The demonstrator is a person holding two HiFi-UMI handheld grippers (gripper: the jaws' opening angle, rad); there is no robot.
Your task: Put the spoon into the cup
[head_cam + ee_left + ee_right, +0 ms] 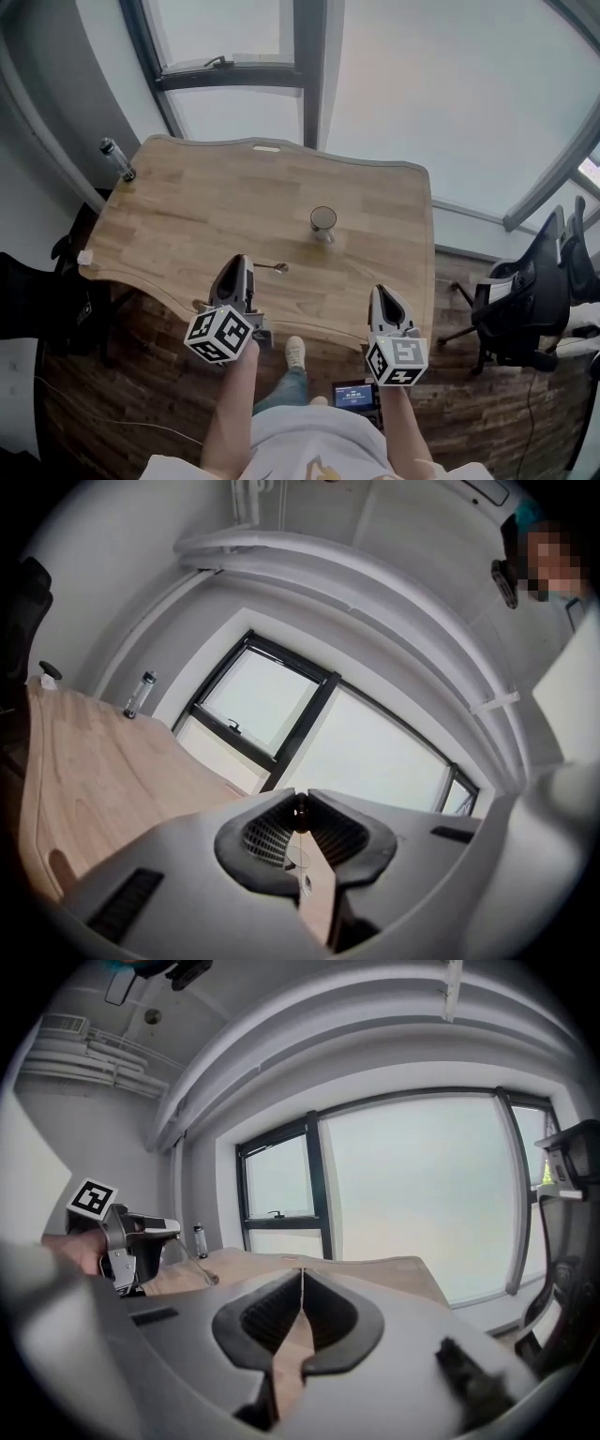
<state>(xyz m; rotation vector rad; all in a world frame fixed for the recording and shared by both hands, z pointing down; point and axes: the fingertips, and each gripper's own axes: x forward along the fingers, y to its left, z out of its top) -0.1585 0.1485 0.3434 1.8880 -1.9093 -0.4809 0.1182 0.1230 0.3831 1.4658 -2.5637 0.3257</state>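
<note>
The wooden tabletop [187, 225] fills the middle of the head view, with a black office chair [525, 291] on the floor at the right edge of the frame. The left gripper [241, 263] sits at lower centre-left, over the near edge of the tabletop. Its jaws are clenched on the handle of the spoon [274, 268], whose bowl sticks out toward the right of the frame. The right gripper [379, 291] is at lower centre-right, also at the near edge, with its jaws pressed together and nothing between them. The cup [323, 222] stands upright near the frame's centre, up and to the right of the spoon and apart from it. A small bottle [117, 157] stands at the tabletop's upper-left corner.
</note>
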